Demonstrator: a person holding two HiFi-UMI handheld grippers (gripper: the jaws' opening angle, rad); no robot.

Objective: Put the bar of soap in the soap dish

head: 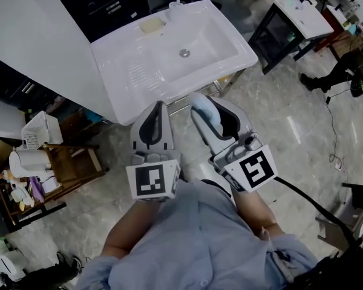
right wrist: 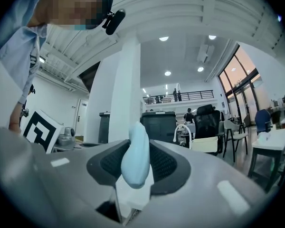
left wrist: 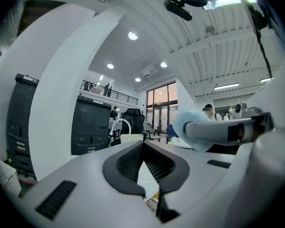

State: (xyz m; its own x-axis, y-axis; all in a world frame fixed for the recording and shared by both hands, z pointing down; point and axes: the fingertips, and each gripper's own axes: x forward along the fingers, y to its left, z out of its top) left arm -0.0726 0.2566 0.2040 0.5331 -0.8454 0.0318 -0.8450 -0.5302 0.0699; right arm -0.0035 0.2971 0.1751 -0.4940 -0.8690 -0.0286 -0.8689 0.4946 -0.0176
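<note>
- Right gripper [head: 210,110] clamps the blue bar of soap [right wrist: 135,156] upright between its 2 jaws
- Left gripper [head: 156,110] closed, empty
- Soap dish [head: 151,25] well ahead, on the sink [head: 230,41]

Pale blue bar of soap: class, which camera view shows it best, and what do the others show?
The right gripper view: the pale blue bar of soap stands close-up, on edge, clamped between the jaws of the right gripper. The head view shows only its top from above; the left gripper view, just its rounded end.
</note>
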